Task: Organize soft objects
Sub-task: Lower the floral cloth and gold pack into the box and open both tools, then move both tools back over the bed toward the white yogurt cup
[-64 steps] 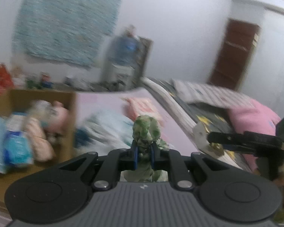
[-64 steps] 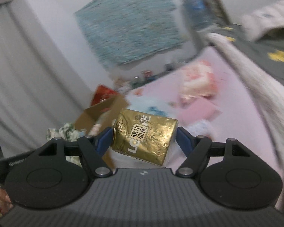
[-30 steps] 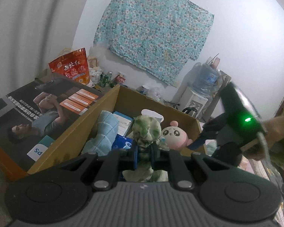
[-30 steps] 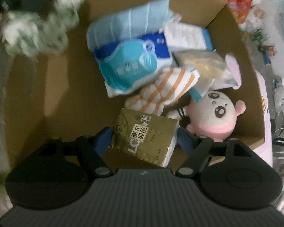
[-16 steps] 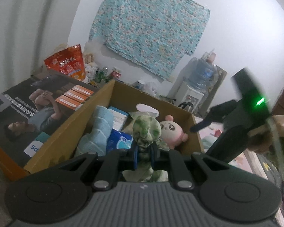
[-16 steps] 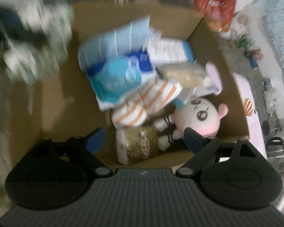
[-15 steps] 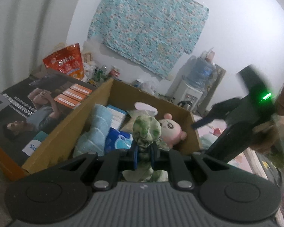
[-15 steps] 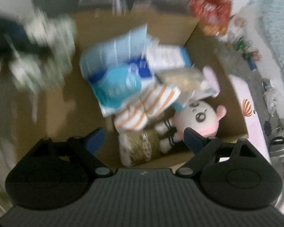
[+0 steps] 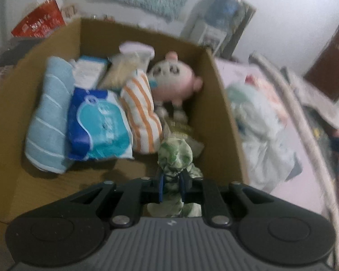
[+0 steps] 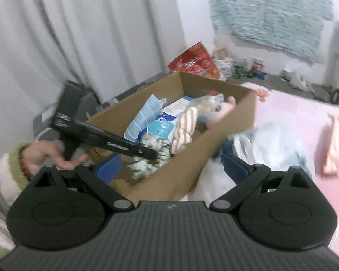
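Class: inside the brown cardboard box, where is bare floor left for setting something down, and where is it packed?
Bare cardboard box floor lies in the near-left corner, in front of the light blue striped towel and blue-and-white tissue pack. The far half is packed: orange-striped cloth, pink-and-white plush toy.

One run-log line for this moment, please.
left gripper: shut on green cloth, over cardboard box | right gripper: opening, empty | gold pack: in box

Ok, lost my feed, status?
Left gripper shut on green cloth, over box. Right gripper opening, empty. Nothing blocking.
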Tool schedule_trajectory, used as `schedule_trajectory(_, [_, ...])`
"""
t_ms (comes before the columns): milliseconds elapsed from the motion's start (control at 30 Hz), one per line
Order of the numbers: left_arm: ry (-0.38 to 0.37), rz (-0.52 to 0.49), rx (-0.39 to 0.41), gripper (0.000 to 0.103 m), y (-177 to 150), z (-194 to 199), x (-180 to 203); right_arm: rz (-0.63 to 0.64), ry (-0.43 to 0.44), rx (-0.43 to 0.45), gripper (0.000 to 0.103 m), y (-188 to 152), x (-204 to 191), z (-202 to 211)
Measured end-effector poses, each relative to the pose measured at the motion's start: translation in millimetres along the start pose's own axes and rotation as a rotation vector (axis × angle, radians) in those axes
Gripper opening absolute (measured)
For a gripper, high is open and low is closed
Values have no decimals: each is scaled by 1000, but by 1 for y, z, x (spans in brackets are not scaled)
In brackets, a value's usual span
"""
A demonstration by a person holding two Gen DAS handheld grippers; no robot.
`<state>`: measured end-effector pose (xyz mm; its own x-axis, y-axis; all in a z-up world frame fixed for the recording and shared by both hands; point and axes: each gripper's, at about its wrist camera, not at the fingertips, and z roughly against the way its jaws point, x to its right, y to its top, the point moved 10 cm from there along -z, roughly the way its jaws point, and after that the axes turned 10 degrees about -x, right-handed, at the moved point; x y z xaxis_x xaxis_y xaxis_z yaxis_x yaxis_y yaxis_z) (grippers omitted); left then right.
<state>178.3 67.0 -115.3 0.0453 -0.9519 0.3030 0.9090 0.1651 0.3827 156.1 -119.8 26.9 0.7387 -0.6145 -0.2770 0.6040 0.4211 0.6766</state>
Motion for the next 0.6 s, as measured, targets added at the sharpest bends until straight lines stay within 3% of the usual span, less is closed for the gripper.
schedule_trajectory(133, [-3, 37, -7, 45, 1, -11, -1, -123, -3, 67, 99, -32, 17, 23])
schedule_trajectory(367, [26, 74, 81, 57, 4, 15, -2, -356, -23, 129, 99, -93, 58, 41])
schedule_trajectory(600, [95, 3, 274, 76, -2, 74, 23, -609, -66, 214, 99, -146, 109, 53])
